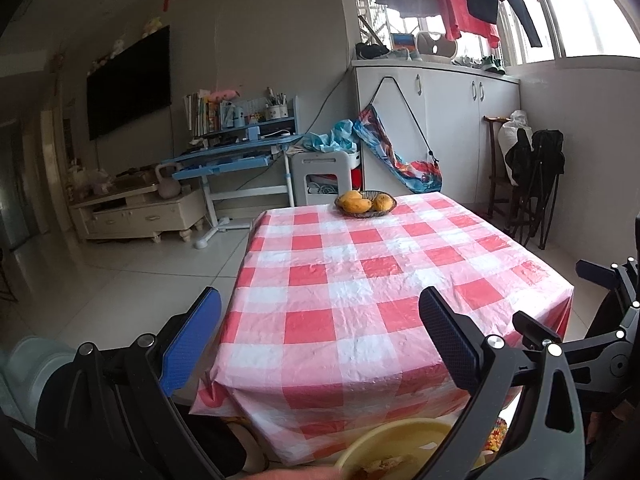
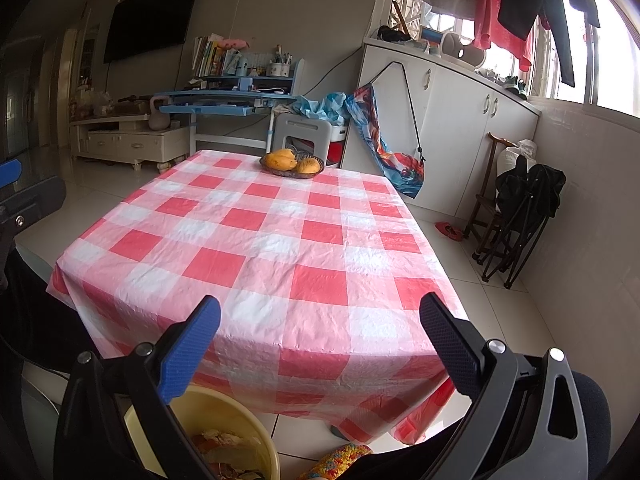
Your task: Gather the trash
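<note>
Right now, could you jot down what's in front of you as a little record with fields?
Table: covered by a red-and-white checked plastic cloth
On table: dark woven basket of yellow-orange mangoes, at the far edge
Bin: pale yellow round bucket below the near edge, scraps inside
Left tongs: open, holding nothing
Right tongs: open, holding nothing
Loose trash on cloth: none visible

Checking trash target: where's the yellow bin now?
The yellow bin sits on the floor below the table's near edge, bottom-left in the right wrist view, scraps inside.
</note>
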Tool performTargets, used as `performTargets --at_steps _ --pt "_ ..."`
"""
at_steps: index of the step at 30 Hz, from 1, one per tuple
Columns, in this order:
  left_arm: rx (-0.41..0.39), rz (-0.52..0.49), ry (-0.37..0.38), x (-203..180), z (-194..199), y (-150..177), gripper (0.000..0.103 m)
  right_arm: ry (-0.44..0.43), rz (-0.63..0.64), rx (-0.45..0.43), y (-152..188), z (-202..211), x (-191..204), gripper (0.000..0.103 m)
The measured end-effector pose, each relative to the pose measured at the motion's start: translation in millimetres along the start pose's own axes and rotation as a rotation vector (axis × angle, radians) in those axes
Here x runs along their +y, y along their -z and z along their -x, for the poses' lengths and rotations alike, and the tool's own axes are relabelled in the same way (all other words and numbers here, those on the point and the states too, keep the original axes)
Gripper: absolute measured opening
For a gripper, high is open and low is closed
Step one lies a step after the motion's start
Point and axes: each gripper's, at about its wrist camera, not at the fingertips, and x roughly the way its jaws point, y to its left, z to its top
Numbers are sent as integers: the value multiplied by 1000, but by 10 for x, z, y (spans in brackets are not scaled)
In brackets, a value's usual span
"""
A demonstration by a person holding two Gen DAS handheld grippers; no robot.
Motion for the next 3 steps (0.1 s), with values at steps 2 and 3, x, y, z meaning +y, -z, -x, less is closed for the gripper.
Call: performTargets --at_steps 2,3 --pt "8 4 5 7 -15 2 96 -1 0 1 15 9 -14 95" --pt "13 9 7 29 -39 -1 96 -1 1 2 7 1 1 95"
